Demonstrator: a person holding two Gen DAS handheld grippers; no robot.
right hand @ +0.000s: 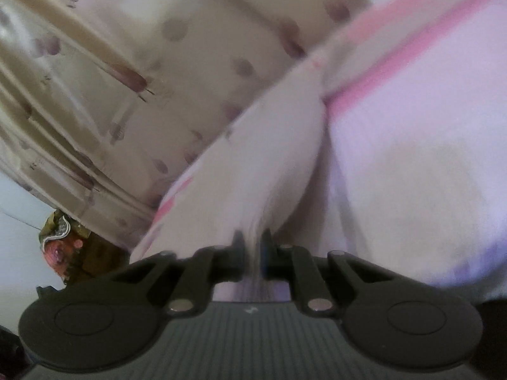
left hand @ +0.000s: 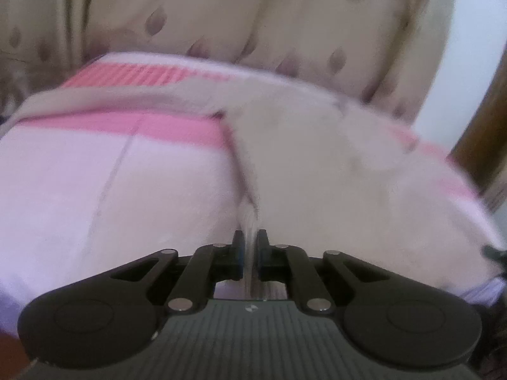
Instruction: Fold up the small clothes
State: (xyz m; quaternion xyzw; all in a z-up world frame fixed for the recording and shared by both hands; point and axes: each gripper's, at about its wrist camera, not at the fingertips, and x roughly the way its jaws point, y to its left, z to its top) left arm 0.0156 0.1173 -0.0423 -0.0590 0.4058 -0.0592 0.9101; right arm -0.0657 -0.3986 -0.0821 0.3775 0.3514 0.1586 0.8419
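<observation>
Pinching one pale garment (left hand: 317,158) | two tongs: left (left hand: 250,247), right (right hand: 252,247) | blurred, apparently clamped

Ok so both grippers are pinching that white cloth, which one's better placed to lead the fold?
Probably the left gripper. It holds the white garment at a gathered edge, with the pink-striped cover lying open before it. The right gripper pinches it too, but its view is crowded by bunched cloth.

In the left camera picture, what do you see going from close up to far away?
Left tool pinching the white cloth → pink stripe of the bedspread → spotted curtain at the back.
</observation>
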